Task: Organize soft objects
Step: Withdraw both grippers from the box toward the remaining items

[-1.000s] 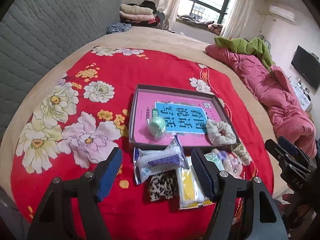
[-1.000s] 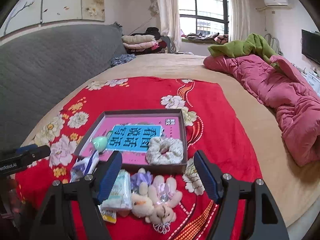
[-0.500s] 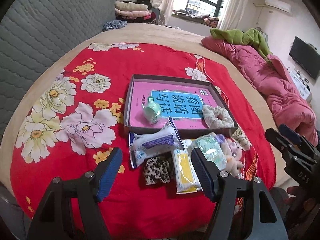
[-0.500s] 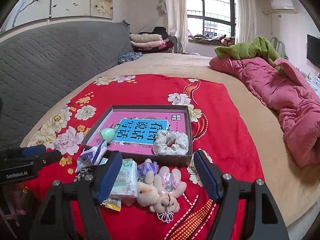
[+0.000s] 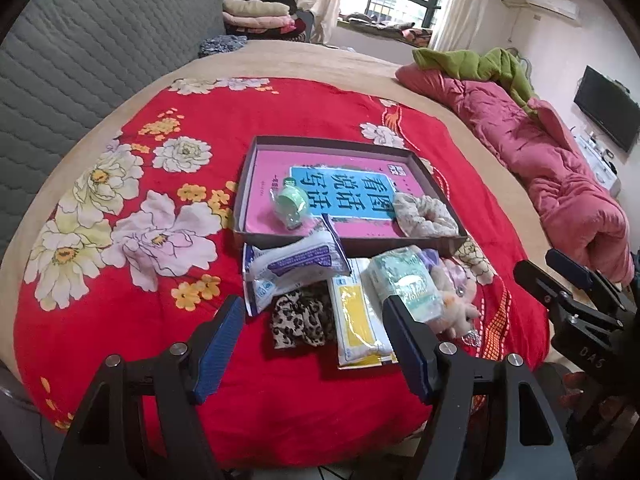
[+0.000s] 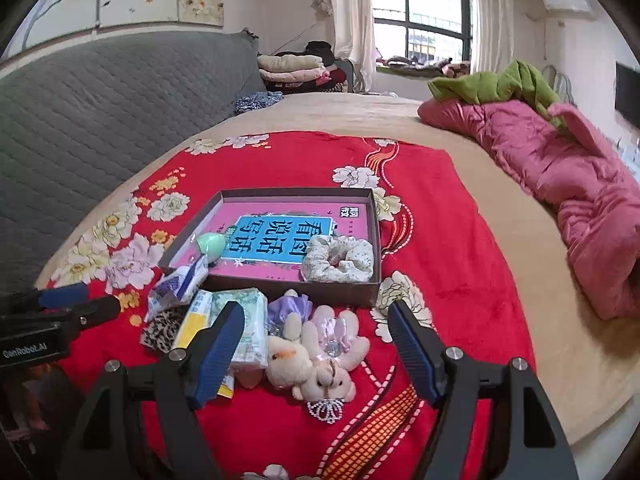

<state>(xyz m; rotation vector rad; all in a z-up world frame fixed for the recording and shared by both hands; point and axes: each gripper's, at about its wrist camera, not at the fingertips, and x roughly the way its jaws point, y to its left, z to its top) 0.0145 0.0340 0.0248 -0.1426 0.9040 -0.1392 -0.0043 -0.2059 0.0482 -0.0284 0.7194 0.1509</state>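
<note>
Both tools hover at the near edge of the bed, with nothing gripped. The left gripper (image 5: 314, 344) has its fingers wide apart above the leopard-print scrunchie (image 5: 302, 318) and yellow packet (image 5: 356, 316); the right gripper (image 6: 316, 346) is equally spread over the plush bears (image 6: 316, 356). A floral scrunchie (image 6: 340, 258) and green sponge (image 6: 211, 243) already lie in the shallow box (image 6: 280, 286), so sorting looks partly done. The next move probably calls for lowering onto one loose item and closing gently.

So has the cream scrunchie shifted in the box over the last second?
No. The scrunchie still lies in the box's near right corner, against the same walls; only the cameras have moved.
</note>
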